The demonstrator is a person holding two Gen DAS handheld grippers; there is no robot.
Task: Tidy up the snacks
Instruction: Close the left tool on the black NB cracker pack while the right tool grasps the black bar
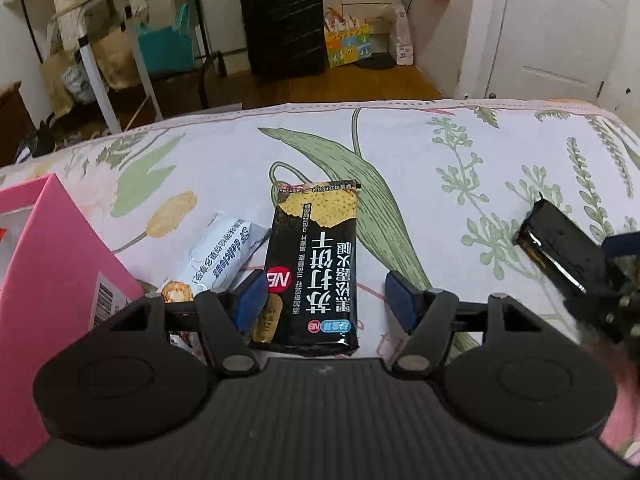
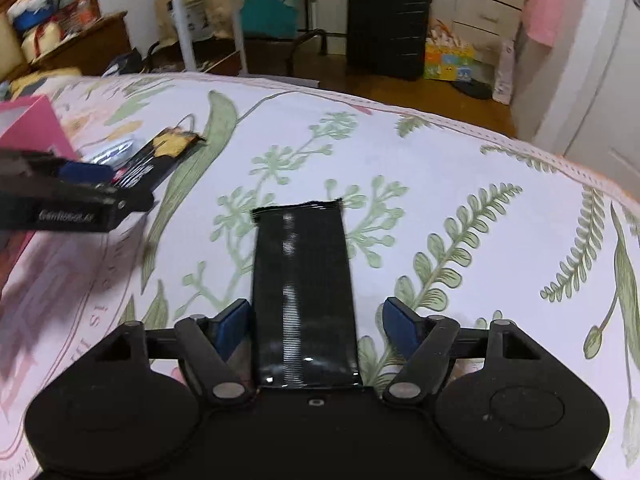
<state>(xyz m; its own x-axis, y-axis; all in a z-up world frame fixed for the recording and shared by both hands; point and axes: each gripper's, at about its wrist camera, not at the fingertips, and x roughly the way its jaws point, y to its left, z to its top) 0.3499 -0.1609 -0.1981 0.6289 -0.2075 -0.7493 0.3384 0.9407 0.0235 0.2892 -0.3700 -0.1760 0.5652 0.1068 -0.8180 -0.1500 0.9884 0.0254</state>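
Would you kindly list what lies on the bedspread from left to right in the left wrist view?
Pink box → white snack packet → black cracker packet → plain black packet, which sits between the fingers of the right gripper at the far right.

The sheet (image 1: 460, 152) is matt printed cloth. Both black packets (image 1: 316, 264) (image 2: 304, 296) are glossy plastic film, the lower-middle one ribbed with glare. The pink box (image 1: 48, 248) at left looks like smooth matt card.
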